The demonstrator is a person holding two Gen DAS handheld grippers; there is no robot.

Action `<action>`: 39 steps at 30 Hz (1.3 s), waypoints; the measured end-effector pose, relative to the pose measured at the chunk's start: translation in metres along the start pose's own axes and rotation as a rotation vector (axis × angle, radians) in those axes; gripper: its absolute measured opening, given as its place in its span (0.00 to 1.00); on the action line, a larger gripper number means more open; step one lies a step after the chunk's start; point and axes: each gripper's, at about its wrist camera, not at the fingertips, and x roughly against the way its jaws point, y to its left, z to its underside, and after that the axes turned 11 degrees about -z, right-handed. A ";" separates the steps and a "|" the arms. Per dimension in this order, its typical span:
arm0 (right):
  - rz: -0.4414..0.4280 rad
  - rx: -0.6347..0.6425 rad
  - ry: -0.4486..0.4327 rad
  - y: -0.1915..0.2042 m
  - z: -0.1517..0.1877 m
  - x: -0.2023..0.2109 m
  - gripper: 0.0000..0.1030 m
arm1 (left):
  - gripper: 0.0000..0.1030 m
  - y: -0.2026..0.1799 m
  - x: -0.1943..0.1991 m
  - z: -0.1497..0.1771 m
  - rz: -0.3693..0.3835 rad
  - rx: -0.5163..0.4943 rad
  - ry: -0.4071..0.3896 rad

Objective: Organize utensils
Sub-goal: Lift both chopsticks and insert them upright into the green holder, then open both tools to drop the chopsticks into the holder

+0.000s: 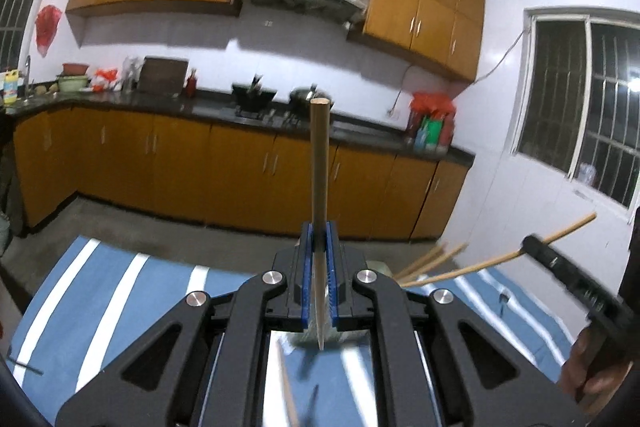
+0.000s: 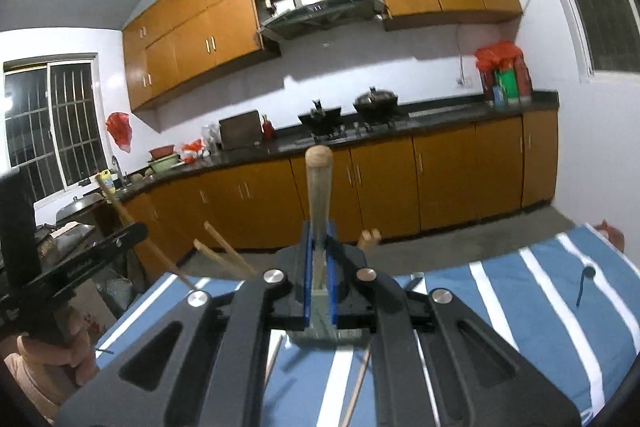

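Observation:
In the left wrist view my left gripper (image 1: pixel 320 239) is shut on a wooden chopstick (image 1: pixel 320 163) that stands upright between its blue pads. At the right, my right gripper (image 1: pixel 560 263) holds a wooden stick angled up to the right. In the right wrist view my right gripper (image 2: pixel 319 239) is shut on a wooden-handled utensil (image 2: pixel 318 183) that points up. My left gripper (image 2: pixel 80 259) shows at the left with a chopstick through it. More chopsticks (image 2: pixel 224 255) stick up from a holder hidden behind the right gripper; they also show in the left wrist view (image 1: pixel 432 259).
A table with a blue-and-white striped cloth (image 2: pixel 520 307) lies below both grippers. Loose chopsticks (image 2: pixel 356 387) lie on it near the right gripper. A small dark tool (image 2: pixel 584 283) lies at its right. Kitchen cabinets (image 1: pixel 200 163) and a counter stand beyond.

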 end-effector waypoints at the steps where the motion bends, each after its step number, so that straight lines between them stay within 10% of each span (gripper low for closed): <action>1: -0.003 0.009 -0.008 0.003 -0.006 -0.002 0.08 | 0.07 -0.004 -0.001 -0.006 0.002 -0.001 -0.028; 7: 0.031 0.068 0.054 0.010 -0.028 -0.040 0.08 | 0.07 -0.032 -0.017 -0.026 -0.016 -0.033 -0.136; 22: 0.054 0.062 0.227 0.001 -0.008 -0.105 0.10 | 0.07 -0.032 -0.079 0.007 -0.045 -0.017 -0.014; 27: 0.056 0.060 0.188 0.003 -0.010 -0.093 0.21 | 0.40 -0.025 -0.064 0.002 -0.045 -0.009 -0.052; 39: 0.174 0.038 0.093 -0.019 0.010 -0.033 0.34 | 0.47 0.008 -0.012 0.006 -0.086 0.021 -0.094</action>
